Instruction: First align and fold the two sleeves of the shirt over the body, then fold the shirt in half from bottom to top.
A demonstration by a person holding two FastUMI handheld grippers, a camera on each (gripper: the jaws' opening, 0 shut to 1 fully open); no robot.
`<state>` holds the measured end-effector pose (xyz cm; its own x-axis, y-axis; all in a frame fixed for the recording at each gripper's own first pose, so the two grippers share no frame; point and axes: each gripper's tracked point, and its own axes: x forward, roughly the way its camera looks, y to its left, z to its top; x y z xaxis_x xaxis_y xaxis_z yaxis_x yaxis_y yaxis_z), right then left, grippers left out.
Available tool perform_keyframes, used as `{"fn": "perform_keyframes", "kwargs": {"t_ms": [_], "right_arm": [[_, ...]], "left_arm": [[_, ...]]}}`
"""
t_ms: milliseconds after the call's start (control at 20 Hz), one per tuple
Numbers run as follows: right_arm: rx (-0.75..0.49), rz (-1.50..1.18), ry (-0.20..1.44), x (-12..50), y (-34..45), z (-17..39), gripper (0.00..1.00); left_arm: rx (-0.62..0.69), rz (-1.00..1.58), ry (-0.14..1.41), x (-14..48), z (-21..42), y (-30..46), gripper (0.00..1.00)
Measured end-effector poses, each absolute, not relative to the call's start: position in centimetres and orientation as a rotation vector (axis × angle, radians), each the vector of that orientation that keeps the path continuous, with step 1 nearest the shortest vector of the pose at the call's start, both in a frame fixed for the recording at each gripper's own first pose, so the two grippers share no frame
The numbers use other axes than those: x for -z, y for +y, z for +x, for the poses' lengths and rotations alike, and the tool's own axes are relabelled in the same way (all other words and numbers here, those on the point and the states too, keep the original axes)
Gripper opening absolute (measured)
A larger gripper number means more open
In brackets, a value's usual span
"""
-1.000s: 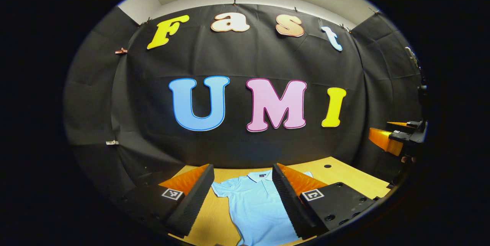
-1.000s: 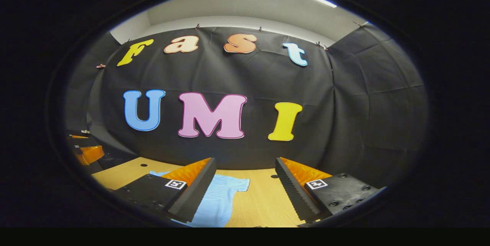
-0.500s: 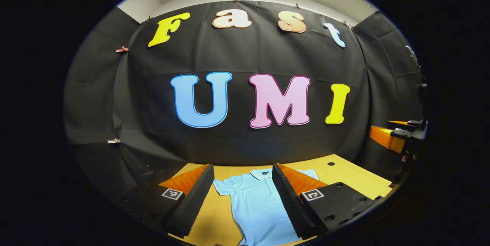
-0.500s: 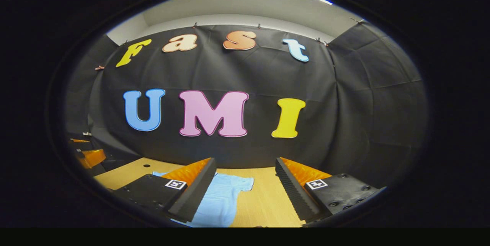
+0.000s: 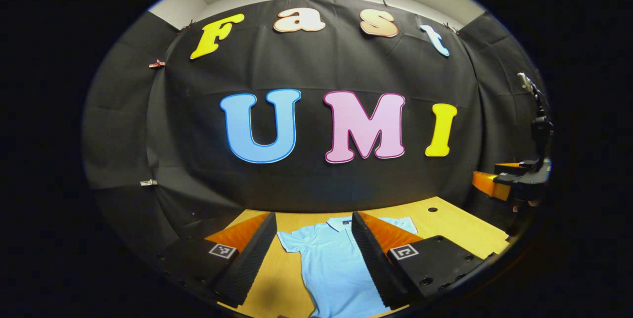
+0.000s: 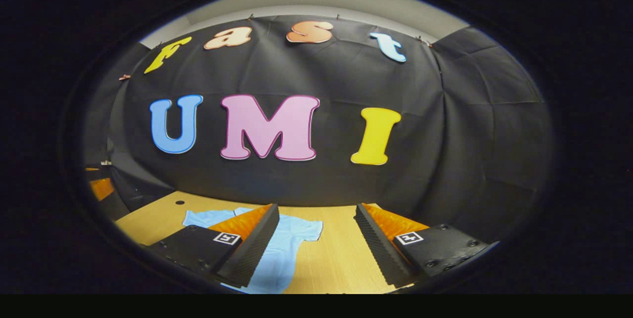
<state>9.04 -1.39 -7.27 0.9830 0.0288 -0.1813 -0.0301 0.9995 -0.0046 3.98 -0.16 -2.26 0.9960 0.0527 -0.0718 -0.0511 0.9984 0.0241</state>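
Shirt (image 5: 329,263) lay flat and face up on the wooden counter (image 5: 445,226), collar toward the back wall, both short sleeves spread outward and nothing yet folded. We held the left claw (image 5: 314,253) above its chest, jaws wide and holding nothing; the right claw (image 6: 316,244) hovered over the counter just beside the shirt's sleeve (image 6: 306,231), equally wide and empty. In the left gripper view, the right claw also appeared at the far edge.

We judged the main risk to be the fabric itself: a thin, soft knit in pale blue, likely to bunch or drag if one claw pinched both layers or pulled before the other was set, leaving the sleeves uneven over the body. A grab too far inside the sleeve seam could have lifted the torso with it. The ridged faces of the fingers (image 5: 368,258) looked suited to gripping cloth, while the smooth, light-grained counter offered little friction to keep the garment in place.
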Motion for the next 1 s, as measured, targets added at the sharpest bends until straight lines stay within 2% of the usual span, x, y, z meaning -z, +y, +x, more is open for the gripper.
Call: {"fn": "perform_keyframes", "kwargs": {"t_ms": [400,750,1000], "right_arm": [[-0.113,-0.018,0.440,18.6,-0.4,19.6,0.98],[-0.059,-0.015,0.655,30.9,-1.9,28.2,0.98],[-0.023,0.019,0.815,39.2,-2.4,31.2,0.96]], "left_arm": [[-0.154,0.024,0.145,4.5,7.6,1.8,0.97],[-0.264,0.013,0.238,6.8,11.7,4.2,0.97],[-0.321,-0.002,0.315,9.4,13.2,5.4,0.96]]}}
